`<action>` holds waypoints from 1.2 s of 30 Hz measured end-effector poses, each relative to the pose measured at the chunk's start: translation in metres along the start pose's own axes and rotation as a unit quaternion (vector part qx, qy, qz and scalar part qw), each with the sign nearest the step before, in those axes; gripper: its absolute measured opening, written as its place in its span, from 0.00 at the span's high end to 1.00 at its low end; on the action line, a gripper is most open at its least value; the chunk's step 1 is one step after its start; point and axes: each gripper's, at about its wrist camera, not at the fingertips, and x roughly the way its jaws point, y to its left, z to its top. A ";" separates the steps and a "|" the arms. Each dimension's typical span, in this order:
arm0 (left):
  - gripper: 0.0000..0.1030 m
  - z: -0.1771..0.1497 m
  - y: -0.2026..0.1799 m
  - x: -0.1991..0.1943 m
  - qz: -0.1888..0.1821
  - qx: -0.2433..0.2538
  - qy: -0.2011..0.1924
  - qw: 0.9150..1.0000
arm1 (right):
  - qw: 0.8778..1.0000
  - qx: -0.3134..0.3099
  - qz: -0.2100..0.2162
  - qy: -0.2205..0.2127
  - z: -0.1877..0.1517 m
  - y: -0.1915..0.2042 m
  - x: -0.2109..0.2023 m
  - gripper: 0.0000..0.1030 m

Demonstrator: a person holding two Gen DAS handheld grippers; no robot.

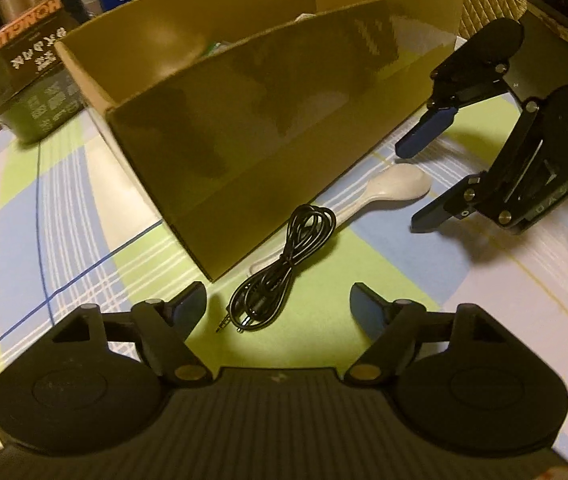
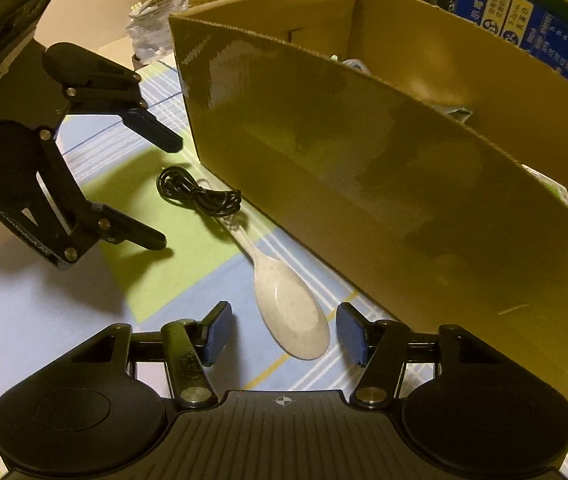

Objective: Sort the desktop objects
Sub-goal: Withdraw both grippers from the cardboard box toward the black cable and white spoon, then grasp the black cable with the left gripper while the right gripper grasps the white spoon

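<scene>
Nearest the right wrist camera, the right gripper (image 2: pixel 282 332) stands wide and empty, its blue pads either side of the bowl of a pale plastic spoon (image 2: pixel 290 312) that lies flat on the checked cloth of the worktop (image 2: pixel 44 320); the likely trouble here is that a flat, smooth bowl gives the pads little to bite on, so a close from this height could skid it toward the box or pinch the cloth instead. The spoon's handle runs on under a coiled black audio cable (image 2: pixel 200 194), the two touching; lifting the spoon could drag the cable along, or flick its loops open.

In the left wrist view the left gripper (image 1: pixel 278 308) is likewise wide and empty, with the cable's plug ends just ahead of it; a loose coil may slip free in part and trail. Both grippers work the same small patch, so they risk colliding.

Farther back, the cardboard box (image 2: pixel 364 152) stands just beside both items; its tall near wall could catch whatever is carried over too low.
</scene>
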 end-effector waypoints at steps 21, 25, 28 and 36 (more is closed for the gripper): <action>0.81 -0.028 -0.057 -0.034 -0.013 -0.130 0.014 0.991 | 0.993 0.114 -0.032 0.029 -0.026 0.027 -0.033 0.74; 0.81 -0.037 -0.077 -0.047 -0.009 -0.142 0.013 0.990 | 0.982 0.183 -0.029 0.026 -0.049 0.035 -0.053 0.74; 0.81 -0.038 -0.088 -0.054 -0.012 -0.157 0.006 0.988 | 0.973 0.232 -0.008 0.015 -0.064 0.041 -0.066 0.74; 0.81 -0.051 -0.124 -0.065 0.011 -0.176 -0.016 0.984 | 0.982 0.185 -0.025 -0.019 -0.088 0.072 -0.084 0.72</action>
